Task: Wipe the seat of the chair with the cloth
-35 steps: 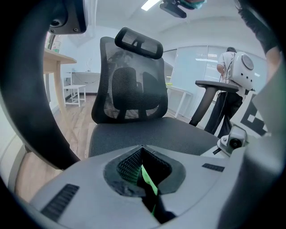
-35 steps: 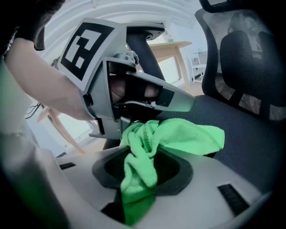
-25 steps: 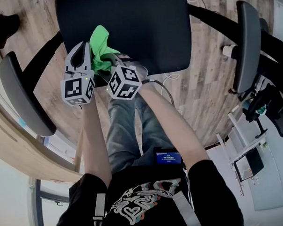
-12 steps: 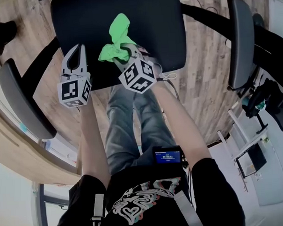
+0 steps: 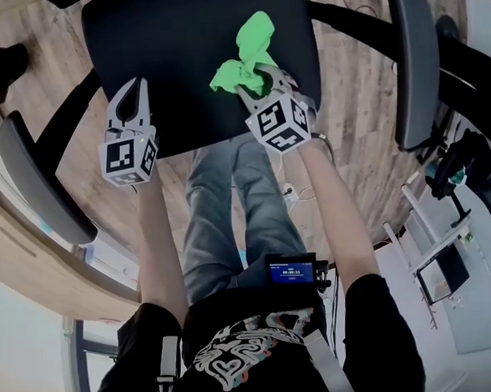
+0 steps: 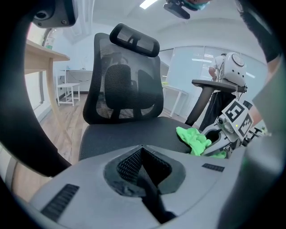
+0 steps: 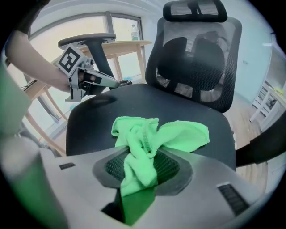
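Note:
A black office chair's seat (image 5: 182, 56) fills the top of the head view. My right gripper (image 5: 261, 78) is shut on a bright green cloth (image 5: 243, 57) over the seat's right front part; the cloth's loose end spreads on the seat (image 7: 178, 136) ahead of the jaws. My left gripper (image 5: 130, 103) hovers at the seat's front left edge, jaws shut with nothing between them. In the left gripper view the green cloth (image 6: 194, 139) and the right gripper (image 6: 225, 138) show at the right, above the seat (image 6: 134, 132). The left gripper (image 7: 105, 81) appears at the left of the right gripper view.
Two grey armrests flank the seat, one at the left (image 5: 34, 180) and one at the right (image 5: 413, 62). The mesh backrest (image 7: 196, 58) rises behind the seat. A wooden desk edge (image 5: 20, 241) lies at the left; white racks (image 5: 443, 247) stand at the right.
My right gripper has carried the green cloth rightward and farther onto the seat, from beside the left gripper to the seat's right front. The left gripper has stayed nearly still.

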Demonstrator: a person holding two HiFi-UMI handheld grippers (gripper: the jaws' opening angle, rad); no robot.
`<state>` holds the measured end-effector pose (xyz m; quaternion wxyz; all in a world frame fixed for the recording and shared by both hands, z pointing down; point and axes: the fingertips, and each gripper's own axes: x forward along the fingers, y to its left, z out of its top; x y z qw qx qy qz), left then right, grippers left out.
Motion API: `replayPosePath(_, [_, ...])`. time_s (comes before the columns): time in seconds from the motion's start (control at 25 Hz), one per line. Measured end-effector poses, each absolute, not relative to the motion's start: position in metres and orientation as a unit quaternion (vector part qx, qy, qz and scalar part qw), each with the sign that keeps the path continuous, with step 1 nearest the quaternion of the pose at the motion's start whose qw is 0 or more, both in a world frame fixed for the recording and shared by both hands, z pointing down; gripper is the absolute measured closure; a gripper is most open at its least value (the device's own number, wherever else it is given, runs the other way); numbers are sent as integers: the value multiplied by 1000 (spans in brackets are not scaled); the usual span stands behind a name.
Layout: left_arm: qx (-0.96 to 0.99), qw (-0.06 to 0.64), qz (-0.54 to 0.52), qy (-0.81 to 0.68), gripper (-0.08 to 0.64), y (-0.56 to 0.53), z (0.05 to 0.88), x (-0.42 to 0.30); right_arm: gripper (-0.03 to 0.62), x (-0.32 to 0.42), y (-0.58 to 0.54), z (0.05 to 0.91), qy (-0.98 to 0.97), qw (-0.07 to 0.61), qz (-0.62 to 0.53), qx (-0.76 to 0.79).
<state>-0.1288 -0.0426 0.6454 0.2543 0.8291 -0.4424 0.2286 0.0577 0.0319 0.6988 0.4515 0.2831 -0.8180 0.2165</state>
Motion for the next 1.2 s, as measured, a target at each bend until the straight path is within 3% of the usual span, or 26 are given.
replayPosePath(0.72, [833,246,238,-434,558,-39,645,-112,445,160,12,678,-763,471,176,406])
replayPosePath(1.2, [825,241,235,-454,558,-33,641,-114,445,170,10,678,-753,470,171,428])
